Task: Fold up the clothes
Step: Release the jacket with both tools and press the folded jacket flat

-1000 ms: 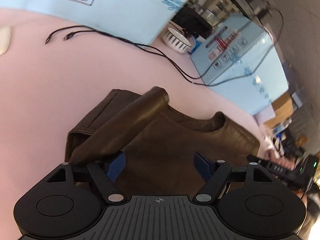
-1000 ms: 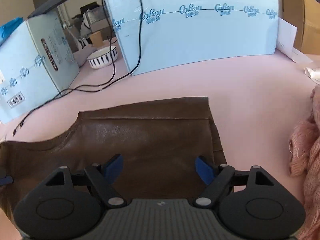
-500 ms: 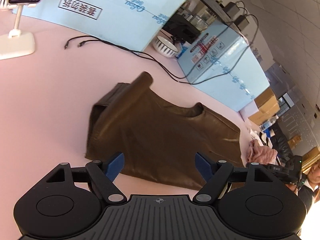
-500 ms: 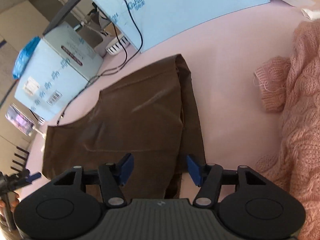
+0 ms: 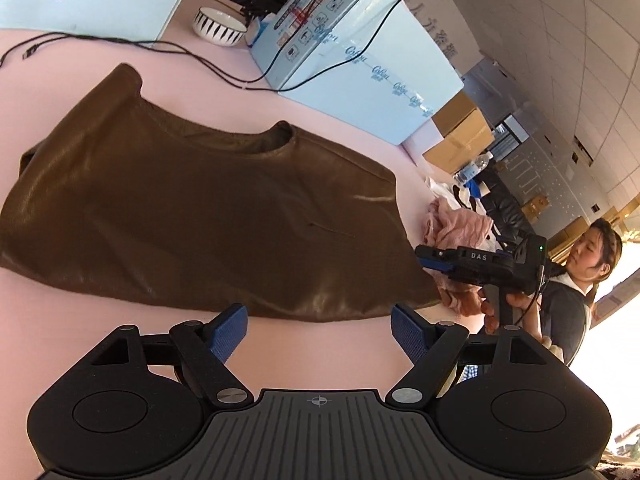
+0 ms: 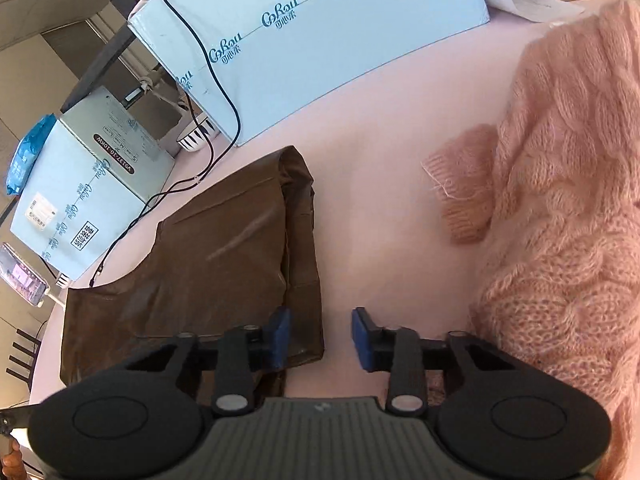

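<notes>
A brown leather-like top (image 5: 192,216) lies flat on the pink table, its sides folded in; it also shows in the right wrist view (image 6: 208,256). My left gripper (image 5: 320,330) is open and empty, just short of the garment's near edge. My right gripper (image 6: 320,338) is partly open and empty; its left finger is over the garment's near right corner and its right finger is over bare table. The right gripper also shows in the left wrist view (image 5: 432,260) at the garment's right corner.
A pink knitted sweater (image 6: 568,200) lies heaped at the right. Light blue boxes (image 6: 320,40) stand along the far edge with black cables (image 5: 168,46) and a striped bowl (image 5: 219,26) nearby. A phone on a stand (image 6: 24,280) is at the far left.
Both grippers have pulled back from over the garment toward its near edge. The right gripper's jaws have narrowed. The garment's left sleeve, earlier raised, now lies folded flat.
</notes>
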The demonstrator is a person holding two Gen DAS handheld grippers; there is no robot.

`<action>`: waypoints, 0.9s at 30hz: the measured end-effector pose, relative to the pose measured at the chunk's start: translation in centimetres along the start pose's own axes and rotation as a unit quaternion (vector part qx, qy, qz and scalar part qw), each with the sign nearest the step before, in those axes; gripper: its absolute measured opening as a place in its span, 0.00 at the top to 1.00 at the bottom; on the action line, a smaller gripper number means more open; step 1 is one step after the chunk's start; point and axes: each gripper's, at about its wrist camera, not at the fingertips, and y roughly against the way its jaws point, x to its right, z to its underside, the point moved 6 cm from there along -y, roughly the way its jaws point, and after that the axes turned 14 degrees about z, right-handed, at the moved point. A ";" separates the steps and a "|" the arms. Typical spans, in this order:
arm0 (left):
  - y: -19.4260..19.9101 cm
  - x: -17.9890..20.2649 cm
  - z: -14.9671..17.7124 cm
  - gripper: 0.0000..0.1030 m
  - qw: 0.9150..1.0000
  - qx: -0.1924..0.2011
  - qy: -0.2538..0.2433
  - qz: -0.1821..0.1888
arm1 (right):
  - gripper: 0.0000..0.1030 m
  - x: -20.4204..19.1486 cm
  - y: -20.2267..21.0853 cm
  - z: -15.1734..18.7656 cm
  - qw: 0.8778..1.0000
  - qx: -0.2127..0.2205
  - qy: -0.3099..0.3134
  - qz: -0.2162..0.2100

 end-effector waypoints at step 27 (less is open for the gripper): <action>-0.1 -2.2 0.7 0.21 0.998 -0.015 0.056 -0.003 | 0.92 -0.6 1.3 3.4 0.985 -0.047 -0.055 -0.157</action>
